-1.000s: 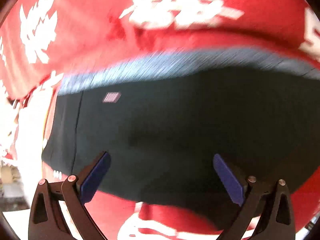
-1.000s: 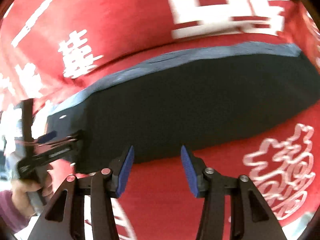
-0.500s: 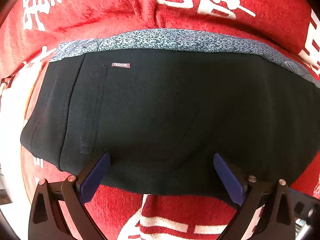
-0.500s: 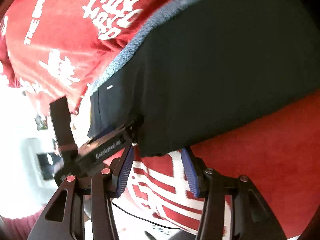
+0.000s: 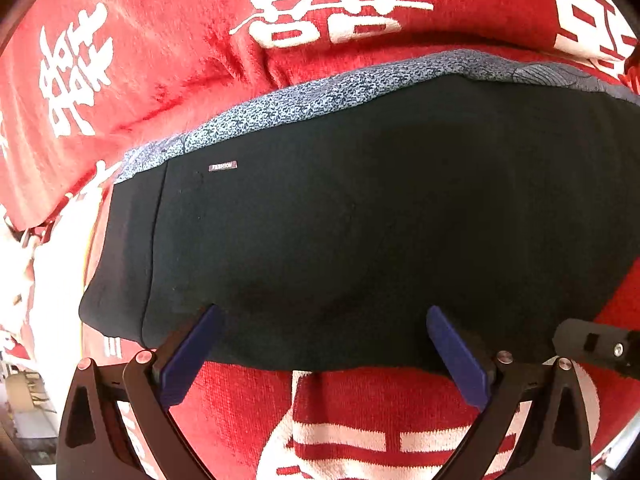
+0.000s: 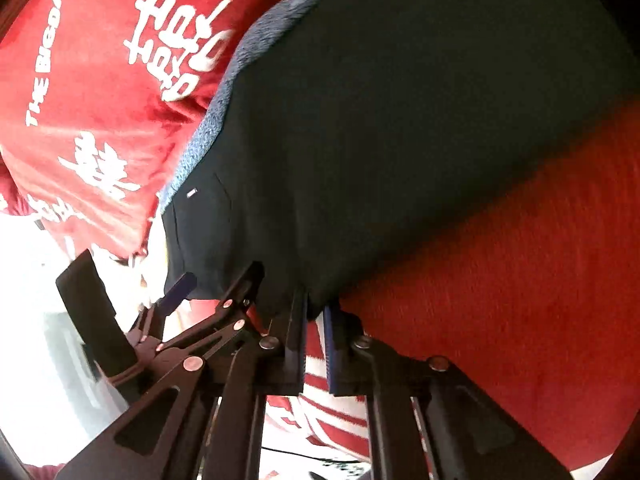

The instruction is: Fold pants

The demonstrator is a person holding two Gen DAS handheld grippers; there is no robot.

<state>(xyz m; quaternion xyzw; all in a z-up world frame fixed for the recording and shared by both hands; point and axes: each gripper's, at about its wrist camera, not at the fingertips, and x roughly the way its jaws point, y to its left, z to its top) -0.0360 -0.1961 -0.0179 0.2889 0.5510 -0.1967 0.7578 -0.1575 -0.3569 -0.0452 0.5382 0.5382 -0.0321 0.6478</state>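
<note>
From the left wrist view, the pants [image 5: 360,220] lie flat on a red blanket [image 5: 168,60] printed with white characters. They look already folded into a broad dark slab, with the patterned waistband [image 5: 320,92] along the far edge and a small label [image 5: 223,166] near the far left corner. The long axis runs left to right across the view. The left gripper [image 5: 324,344] hovers over the near edge with its fingers [image 5: 188,356] spread wide, one blue pad on each side of a long stretch of hem, nothing pinched between them. At the lower right a dark piece of the other tool pokes in at the same near edge.

From the right wrist view, the cloth slants from upper right down to lower left, and its near corner comes right down to the right gripper [image 6: 316,332]. Those fingers [image 6: 330,344] are drawn in close, and the dark corner of the pants appears nipped between the pads. The left gripper [image 6: 208,292] shows just beside it to the left, open along the same edge.

My guess is the next fold carries this near edge away toward the waistband. The right hand already has its corner; the left is placed over the edge but has yet to bite.
</note>
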